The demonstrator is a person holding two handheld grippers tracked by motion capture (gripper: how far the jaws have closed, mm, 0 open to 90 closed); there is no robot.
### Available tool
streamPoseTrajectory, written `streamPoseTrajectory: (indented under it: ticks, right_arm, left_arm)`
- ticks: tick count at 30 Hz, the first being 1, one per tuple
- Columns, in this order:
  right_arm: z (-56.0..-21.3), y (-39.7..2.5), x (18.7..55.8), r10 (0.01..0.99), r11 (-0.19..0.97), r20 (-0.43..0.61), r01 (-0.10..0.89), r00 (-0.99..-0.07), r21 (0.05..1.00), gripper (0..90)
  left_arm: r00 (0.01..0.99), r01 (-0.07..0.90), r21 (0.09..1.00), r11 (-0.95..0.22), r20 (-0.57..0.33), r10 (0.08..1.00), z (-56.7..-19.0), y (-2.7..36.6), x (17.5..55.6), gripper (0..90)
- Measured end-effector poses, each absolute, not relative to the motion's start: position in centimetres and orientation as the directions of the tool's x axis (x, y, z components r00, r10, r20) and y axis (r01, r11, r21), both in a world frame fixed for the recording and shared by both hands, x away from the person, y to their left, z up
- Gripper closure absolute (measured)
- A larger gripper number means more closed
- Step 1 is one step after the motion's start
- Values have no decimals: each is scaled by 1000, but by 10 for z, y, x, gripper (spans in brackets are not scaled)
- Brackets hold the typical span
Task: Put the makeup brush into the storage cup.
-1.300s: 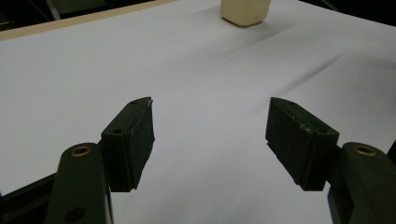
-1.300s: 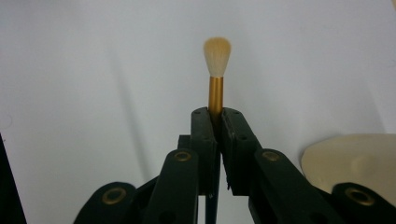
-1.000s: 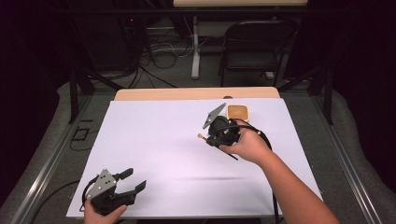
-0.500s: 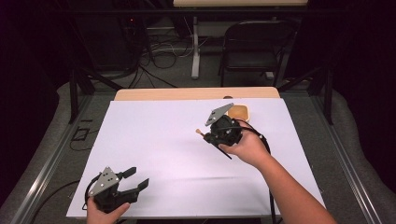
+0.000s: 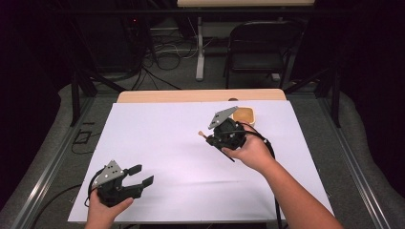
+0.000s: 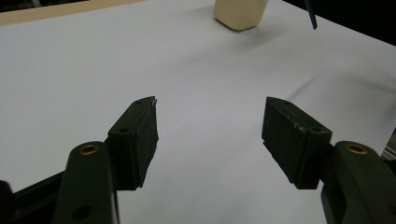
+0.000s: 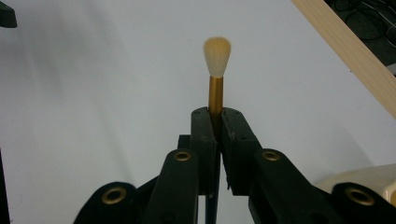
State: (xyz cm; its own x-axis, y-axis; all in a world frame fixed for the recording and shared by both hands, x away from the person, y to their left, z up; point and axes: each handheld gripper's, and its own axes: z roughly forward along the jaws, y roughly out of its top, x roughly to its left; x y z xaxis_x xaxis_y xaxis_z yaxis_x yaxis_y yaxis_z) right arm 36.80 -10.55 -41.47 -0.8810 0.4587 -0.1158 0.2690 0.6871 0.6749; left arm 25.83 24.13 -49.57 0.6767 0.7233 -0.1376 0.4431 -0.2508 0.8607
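My right gripper [image 5: 210, 137] [image 7: 215, 114] is shut on a brush [image 7: 216, 70] with a pale bristle tip and a gold ferrule; its tip [image 5: 202, 134] points left over the white sheet. The brush's dark handle trails back below the hand. A small cream dish [image 5: 245, 115] [image 6: 240, 12] with an amber inside sits at the table's far right, just behind the right gripper. My left gripper [image 5: 141, 174] [image 6: 210, 133] is held near the front left edge, jaws wide apart with nothing between them, over bare white sheet.
A white sheet [image 5: 172, 143] covers the table, with a wooden edge [image 5: 200, 96] at the far side. A folding chair [image 5: 260, 47], a stand and loose cables lie on the floor beyond. Metal rails run along both sides.
My right gripper with the brush has drifted slightly left and toward the far side. The left gripper has shifted a little to the right near the front edge.
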Motion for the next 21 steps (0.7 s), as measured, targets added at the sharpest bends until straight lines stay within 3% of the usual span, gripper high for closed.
streamPoseTrajectory:
  ticks: [10,21]
  right_arm:
    - [-413,-107,367,469,674,-114,272,-876,687,838]
    - [-410,-107,368,489,653,-115,275,-865,706,838]
  left_arm:
    - [722,442,827,-348,-98,685,-482,229,270,383]
    - [718,459,828,-321,-133,683,-466,223,283,387]
